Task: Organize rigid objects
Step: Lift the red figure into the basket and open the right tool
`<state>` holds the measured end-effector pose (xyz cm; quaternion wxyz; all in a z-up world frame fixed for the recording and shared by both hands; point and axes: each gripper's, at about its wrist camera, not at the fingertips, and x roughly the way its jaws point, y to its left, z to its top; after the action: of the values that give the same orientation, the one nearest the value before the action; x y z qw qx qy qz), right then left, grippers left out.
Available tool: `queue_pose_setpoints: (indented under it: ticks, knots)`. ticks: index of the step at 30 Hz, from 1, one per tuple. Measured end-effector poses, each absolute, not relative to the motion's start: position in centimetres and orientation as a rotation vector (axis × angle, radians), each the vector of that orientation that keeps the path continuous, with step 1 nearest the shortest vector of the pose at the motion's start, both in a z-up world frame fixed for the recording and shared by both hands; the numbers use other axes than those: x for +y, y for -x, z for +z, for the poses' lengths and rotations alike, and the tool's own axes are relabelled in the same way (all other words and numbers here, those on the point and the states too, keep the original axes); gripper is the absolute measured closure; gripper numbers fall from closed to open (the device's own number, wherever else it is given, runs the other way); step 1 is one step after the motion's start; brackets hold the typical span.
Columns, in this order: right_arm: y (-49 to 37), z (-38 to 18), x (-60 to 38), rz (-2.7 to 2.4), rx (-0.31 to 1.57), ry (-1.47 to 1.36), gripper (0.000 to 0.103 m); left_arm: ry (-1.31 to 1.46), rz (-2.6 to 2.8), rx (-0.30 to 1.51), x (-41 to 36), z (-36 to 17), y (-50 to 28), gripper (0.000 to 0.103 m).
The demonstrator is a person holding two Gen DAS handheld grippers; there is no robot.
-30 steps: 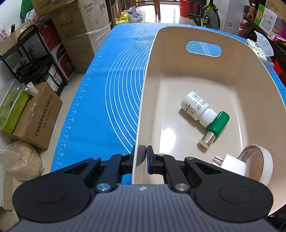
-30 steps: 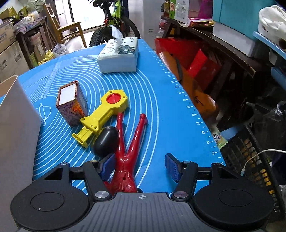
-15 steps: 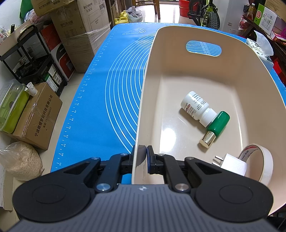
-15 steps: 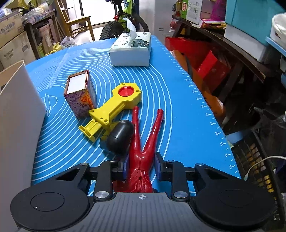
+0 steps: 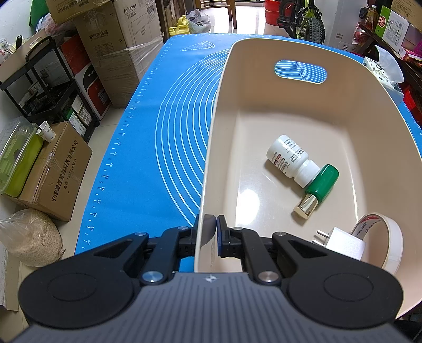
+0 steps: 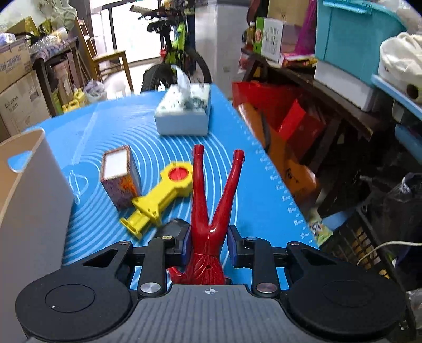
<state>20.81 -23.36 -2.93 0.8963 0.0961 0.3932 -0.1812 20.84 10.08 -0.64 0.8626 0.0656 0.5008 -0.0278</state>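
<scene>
Two grips are in place: the left gripper (image 5: 211, 232) is pinched on the near rim of the beige bin (image 5: 343, 87), the right gripper (image 6: 208, 244) is clamped on the torso of the red figure (image 6: 211, 211). Its long axis runs straight ahead of the jaws, legs pointing away. A carry-over step is judged underway; next, a swing over the bin (image 6: 26, 168) at the jaws' left is called for.

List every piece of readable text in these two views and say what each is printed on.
"inkaxss": top cardboard box, left wrist view.
"宁波微煜智能科技有限公司": floor carton.
"空气净化器": same cardboard box, lower line.
"48", "50", "52", "54", "56": ruler scale along the blue mat edge.
Pill bottle label, tape roll core print: too small to read.
Right wrist view: all print blurred, unreadable.
</scene>
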Motion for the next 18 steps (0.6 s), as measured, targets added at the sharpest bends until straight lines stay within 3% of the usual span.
queue_pose_setpoints:
  ticks: [18]
  knots:
    - [-18.5,3.4,-19.5,-0.271,0.538,-0.161,0.067,-0.137,-0.058,1.05,10.1,-0.6,-20.8,0.092]
